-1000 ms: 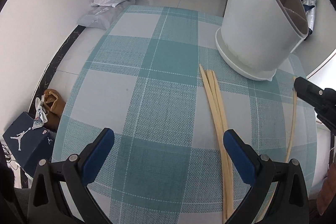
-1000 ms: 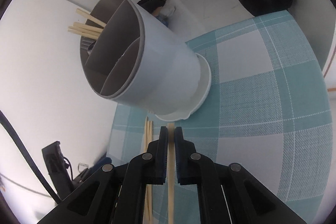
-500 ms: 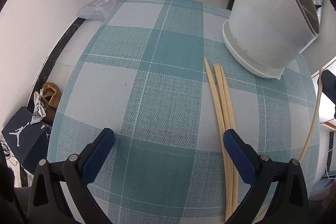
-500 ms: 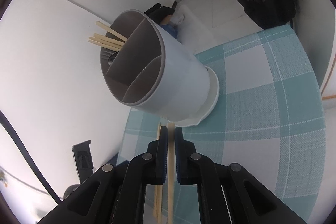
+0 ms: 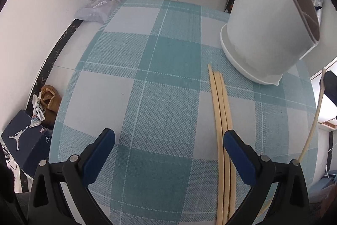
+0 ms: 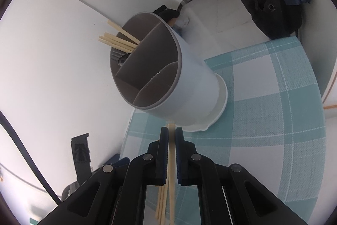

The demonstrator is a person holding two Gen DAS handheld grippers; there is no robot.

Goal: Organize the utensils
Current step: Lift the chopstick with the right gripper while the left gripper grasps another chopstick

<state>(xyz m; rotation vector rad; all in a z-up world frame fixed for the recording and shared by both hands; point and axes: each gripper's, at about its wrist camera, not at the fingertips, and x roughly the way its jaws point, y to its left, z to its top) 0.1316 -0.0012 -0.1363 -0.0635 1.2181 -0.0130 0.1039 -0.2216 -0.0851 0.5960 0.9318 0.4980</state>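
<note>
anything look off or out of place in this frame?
Three chopsticks lie loose on the checked tablecloth beside the utensil holder, not in it. Others already stand in the holder's far compartment. The right hand-held gripper is shut on one more chopstick. The left hand-held gripper is open. Nothing spilled or broken.

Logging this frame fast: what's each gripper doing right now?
Left gripper: open, holding nothing, above the teal checked tablecloth.
Right gripper: shut on a pale wooden chopstick, near the white divided utensil holder.
</note>
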